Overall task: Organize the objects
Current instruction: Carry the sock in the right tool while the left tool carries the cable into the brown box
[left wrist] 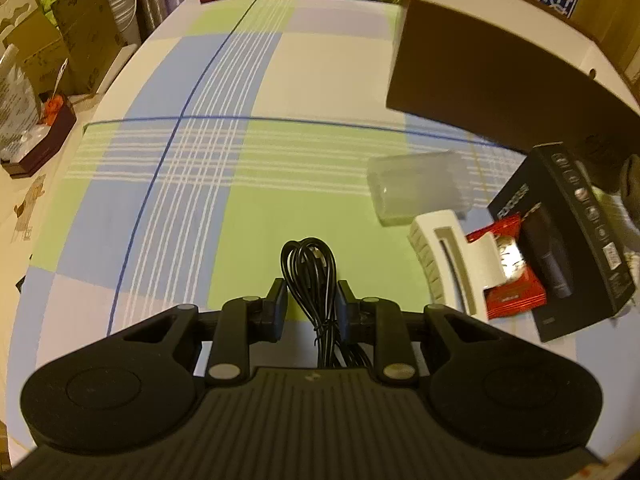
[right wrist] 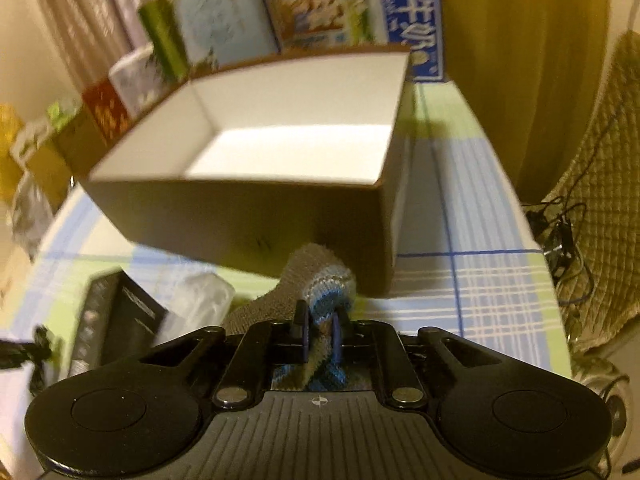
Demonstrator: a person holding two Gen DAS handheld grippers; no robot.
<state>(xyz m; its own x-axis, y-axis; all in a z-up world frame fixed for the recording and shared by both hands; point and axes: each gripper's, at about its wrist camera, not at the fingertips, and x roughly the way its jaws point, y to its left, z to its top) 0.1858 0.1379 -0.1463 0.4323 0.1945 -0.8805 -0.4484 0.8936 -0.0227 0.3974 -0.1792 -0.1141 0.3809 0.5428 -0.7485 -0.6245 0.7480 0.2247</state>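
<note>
Both tongs loaded: cable on the left, sock on the right

The left tongs (left wrist: 312, 300) pinch one bundled black cable (left wrist: 310, 268) just above the checked bench (left wrist: 200, 184). Only that view shows one white clip (left wrist: 448, 256), one red packet (left wrist: 512, 284), and the clear plastic container (left wrist: 416, 188) beside one black product box (left wrist: 568, 240). The right tongs (right wrist: 320, 332) grip one grey-blue sock (right wrist: 324, 284) right at the front of the open cardboard box (right wrist: 248, 208), whose white inside only shows there.

Matt cardboard box (right wrist: 256, 216); knitted wool sock (right wrist: 320, 280), glossy rubbery cable (left wrist: 310, 276), woven cloth tablecloth (left wrist: 240, 200)
</note>
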